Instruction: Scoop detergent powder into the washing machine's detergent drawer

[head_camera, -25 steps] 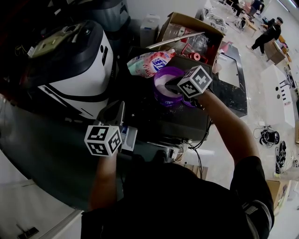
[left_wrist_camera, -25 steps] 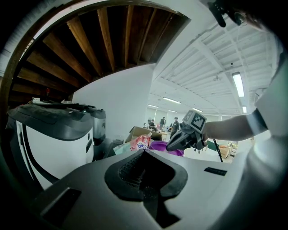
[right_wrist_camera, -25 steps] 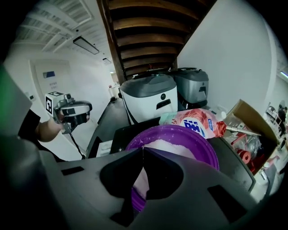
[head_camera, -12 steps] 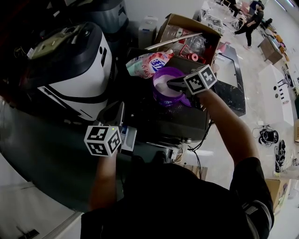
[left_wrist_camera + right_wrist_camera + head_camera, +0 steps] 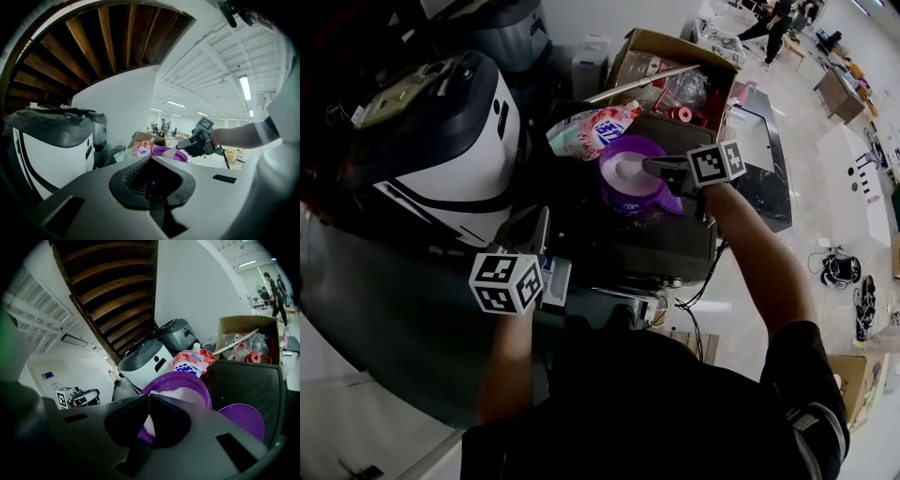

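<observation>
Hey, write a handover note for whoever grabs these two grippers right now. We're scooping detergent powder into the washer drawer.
Right gripper: fingers shut on the white scoop, which reaches into the powder in the purple tub on the washing machine.
Left gripper: fingers together, nothing identifiable held, low at the machine front beside what looks like the drawer.
Purple lid: off, lying beside the tub.
Done: tub open, scoop in powder.
Left: lift a load, carry it to the drawer, tip it in. Drawer contents can't be seen.

Purple tub (image 5: 622, 199), white powder (image 5: 180, 392) and scoop (image 5: 169, 153), pink pouch (image 5: 586, 131).
</observation>
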Action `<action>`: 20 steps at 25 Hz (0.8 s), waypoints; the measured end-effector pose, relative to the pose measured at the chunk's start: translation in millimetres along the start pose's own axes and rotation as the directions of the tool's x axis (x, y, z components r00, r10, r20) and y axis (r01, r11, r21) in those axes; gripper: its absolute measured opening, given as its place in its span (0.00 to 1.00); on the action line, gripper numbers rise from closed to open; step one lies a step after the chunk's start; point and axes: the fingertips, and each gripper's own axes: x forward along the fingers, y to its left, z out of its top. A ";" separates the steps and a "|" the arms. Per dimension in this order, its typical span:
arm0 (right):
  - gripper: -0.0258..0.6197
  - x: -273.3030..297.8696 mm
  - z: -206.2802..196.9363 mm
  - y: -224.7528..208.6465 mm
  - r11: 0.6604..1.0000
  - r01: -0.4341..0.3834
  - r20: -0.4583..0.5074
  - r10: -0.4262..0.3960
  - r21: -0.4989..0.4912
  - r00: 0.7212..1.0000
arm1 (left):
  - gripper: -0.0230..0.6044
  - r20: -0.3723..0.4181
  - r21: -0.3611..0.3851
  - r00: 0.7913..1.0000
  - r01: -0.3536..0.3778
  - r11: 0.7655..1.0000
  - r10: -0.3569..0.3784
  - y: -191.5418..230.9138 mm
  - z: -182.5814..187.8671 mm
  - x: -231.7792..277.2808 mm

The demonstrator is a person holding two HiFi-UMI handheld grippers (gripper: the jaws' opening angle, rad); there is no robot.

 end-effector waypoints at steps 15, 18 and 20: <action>0.07 -40.9 1.1 -29.0 0.947 -0.210 0.260 0.145 0.244 0.955 | 0.05 -0.014 0.041 0.999 -0.042 0.998 0.043 -38.6 6.7 22.4; 0.07 -43.7 -0.6 -32.0 0.937 -0.234 0.284 0.158 0.258 0.946 | 0.05 -0.016 0.050 0.998 -0.057 0.997 0.058 -47.4 10.0 23.5; 0.07 -46.0 -1.4 -34.1 0.929 -0.250 0.300 0.165 0.272 0.940 | 0.05 -0.023 0.056 0.998 -0.065 0.996 0.066 -51.9 10.8 23.7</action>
